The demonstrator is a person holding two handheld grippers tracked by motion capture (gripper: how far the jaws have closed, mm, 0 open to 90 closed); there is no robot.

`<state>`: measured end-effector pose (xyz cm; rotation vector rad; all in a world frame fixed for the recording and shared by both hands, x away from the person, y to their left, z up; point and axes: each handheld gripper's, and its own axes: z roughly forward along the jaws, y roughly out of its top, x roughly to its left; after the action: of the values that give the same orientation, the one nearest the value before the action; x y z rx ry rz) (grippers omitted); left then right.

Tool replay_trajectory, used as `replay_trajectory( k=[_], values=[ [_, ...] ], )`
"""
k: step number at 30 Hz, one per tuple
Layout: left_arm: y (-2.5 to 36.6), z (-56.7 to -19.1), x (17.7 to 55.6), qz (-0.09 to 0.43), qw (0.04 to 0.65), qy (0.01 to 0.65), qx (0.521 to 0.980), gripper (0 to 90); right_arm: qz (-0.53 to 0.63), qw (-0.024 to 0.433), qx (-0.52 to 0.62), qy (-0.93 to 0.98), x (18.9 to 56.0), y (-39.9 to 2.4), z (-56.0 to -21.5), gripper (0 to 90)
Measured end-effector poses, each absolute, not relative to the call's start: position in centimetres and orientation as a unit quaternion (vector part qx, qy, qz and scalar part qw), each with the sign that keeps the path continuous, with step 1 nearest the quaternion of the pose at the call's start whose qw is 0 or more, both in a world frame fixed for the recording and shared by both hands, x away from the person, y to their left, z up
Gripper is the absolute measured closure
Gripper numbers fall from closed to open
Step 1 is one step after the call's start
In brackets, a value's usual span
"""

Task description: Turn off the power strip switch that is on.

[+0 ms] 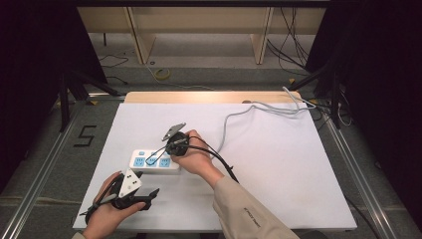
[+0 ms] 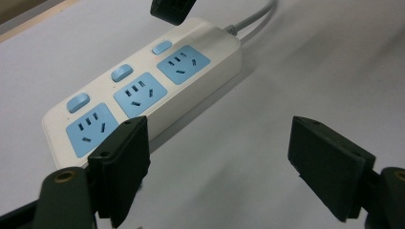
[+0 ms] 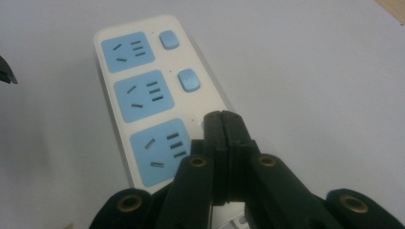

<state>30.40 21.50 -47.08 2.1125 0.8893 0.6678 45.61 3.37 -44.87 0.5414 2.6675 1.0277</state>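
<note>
White tabletop (image 1: 278, 164), power strip (image 1: 155, 162) lengthwise left-right

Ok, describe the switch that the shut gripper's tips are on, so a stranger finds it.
On the white table lies a white power strip with three blue sockets. The right gripper covers the switch at the cable end; the other two switches are bare.

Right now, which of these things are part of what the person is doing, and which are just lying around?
In use:
- power strip with blue switches
- right gripper, shut, tips at the nearest switch
- left gripper, open, waiting beside

Lying about:
- grey cable trailing off the table
- tape roll on the floor
</note>
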Motion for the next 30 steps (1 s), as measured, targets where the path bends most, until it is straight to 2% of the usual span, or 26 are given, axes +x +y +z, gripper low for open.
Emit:
replay_trajectory(
  k=[30],
  values=[
    [21.5,-47.0,30.4,0.258,0.364,0.341,0.827,22.1,0.332,0.109,0.188,0.918,46.7,4.9,-45.3,90.0]
  ],
)
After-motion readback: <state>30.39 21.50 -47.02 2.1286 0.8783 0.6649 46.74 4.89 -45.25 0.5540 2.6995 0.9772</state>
